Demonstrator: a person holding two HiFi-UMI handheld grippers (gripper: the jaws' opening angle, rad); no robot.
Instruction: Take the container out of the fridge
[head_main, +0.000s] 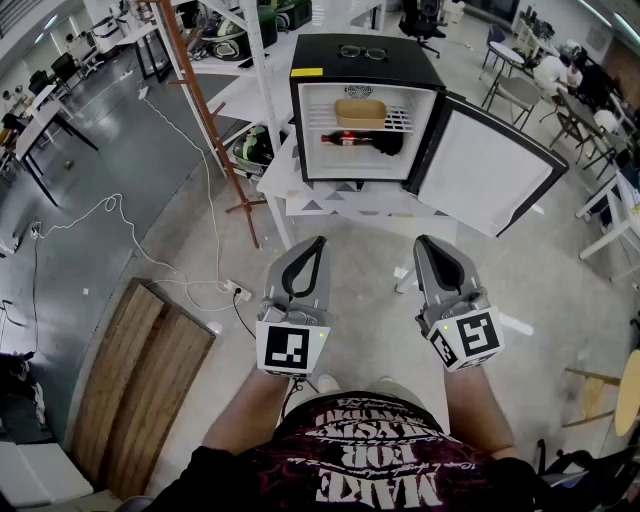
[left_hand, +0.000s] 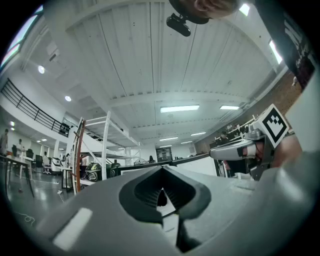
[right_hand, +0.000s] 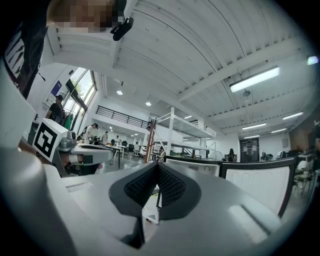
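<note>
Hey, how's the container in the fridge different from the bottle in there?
The container is tan and boxy; the bottle is dark with a red label. The container sits on the upper shelf, the bottle lies on its side below. Both are inside the open fridge.

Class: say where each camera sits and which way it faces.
Head view: on the head, looking steeply down at the open fridge; left tool, right tool, shirt show.
Left gripper view: on the left tool, along its shut jaws toward the fridge; right tool shows.
Right gripper view: on the right tool, likewise; left tool shows.
Both gripper views share the fridge.
</note>
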